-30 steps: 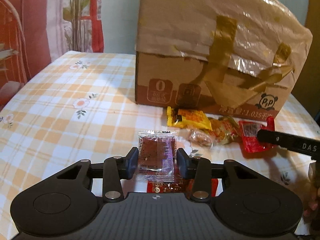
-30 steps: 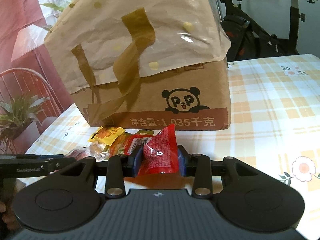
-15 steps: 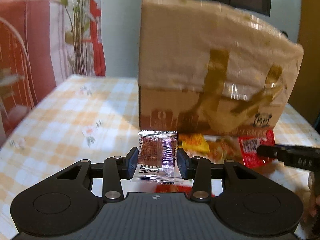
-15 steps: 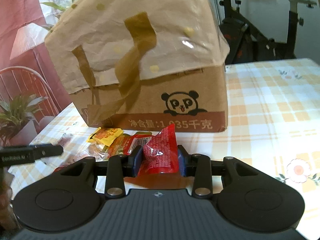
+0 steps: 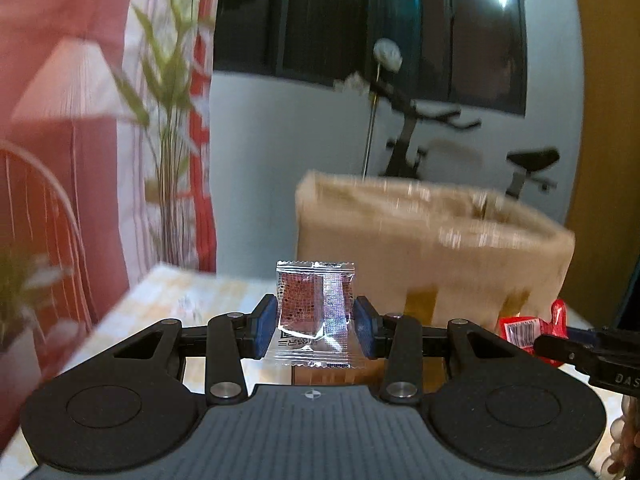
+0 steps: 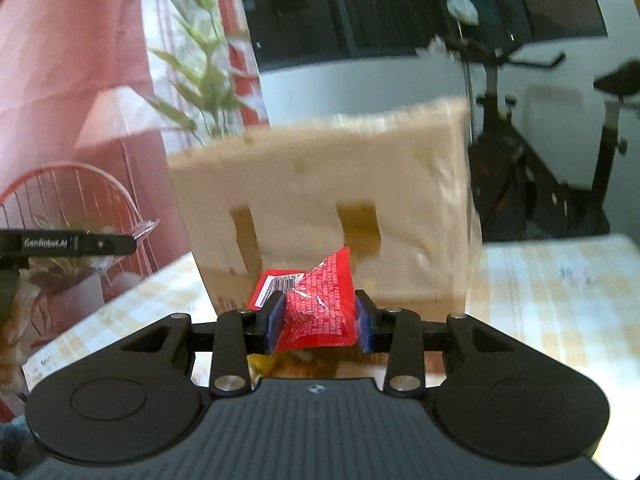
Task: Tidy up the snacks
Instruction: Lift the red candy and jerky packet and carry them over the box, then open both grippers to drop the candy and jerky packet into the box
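Before the lined cardboard box (image 5: 432, 256), left gripper (image 5: 315, 322) clamps a clear brown-snack sachet (image 5: 314, 312), right gripper (image 6: 319, 318) a red packet (image 6: 320, 308), raised seemingly for dropping in.

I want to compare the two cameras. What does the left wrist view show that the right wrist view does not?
Only the left wrist view: the left tool shut on a clear packet with a brown snack inside.
Only the right wrist view: the right tool seen from behind, shut on the red packet, and a wire chair at left.
Both: the cardboard box covered with a plastic bag, the checked tablecloth, an exercise bike, a plant and the red packet, at the right edge of the left view.
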### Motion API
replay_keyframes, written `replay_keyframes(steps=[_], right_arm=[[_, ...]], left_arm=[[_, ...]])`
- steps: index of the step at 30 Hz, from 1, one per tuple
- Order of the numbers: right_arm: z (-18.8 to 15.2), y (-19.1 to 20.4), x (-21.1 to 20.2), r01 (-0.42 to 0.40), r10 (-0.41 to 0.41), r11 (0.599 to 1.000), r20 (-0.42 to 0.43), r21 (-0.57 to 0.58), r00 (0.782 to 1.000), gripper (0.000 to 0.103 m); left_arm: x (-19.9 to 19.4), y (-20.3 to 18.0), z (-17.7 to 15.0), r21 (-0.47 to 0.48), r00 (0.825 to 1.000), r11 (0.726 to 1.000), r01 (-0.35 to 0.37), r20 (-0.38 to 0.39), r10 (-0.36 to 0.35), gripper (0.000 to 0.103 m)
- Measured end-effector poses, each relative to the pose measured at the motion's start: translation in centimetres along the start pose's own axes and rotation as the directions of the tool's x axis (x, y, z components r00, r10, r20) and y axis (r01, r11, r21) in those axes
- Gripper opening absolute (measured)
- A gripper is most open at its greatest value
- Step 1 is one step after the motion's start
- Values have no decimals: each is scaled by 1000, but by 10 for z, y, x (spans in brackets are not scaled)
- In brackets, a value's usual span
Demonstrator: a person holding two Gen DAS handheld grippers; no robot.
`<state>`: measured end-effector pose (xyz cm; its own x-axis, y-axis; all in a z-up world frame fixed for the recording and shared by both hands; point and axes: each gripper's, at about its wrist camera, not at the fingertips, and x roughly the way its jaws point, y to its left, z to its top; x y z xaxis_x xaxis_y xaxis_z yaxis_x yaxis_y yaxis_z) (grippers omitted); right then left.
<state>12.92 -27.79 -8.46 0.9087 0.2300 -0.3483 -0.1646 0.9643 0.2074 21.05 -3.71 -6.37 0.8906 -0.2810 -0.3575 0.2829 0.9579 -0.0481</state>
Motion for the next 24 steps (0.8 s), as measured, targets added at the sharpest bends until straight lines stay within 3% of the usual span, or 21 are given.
replay_keyframes(steps=[6,12,16,19,24], right_arm=[[32,-1,-15,-25,23,1000,126,14,992,39],[83,-5,-13,-5,1,1000,198,18,980,39],[115,-14,6,66,-70,997,185,29,980,39],[130,-19,32,153,-152,988,119,2,981,39],[131,-23,70,203,-202,978,22,-43,979,42]], left_arm=[[4,-14,37,36,996,999,32,81,-34,44],[25,-34,77,72,985,995,69,153,-79,44],[70,-48,89,84,997,995,62,46,-66,44],[99,-54,87,98,998,993,61,-28,-58,44],[121,-67,82,148,993,986,81,-94,-68,52]])
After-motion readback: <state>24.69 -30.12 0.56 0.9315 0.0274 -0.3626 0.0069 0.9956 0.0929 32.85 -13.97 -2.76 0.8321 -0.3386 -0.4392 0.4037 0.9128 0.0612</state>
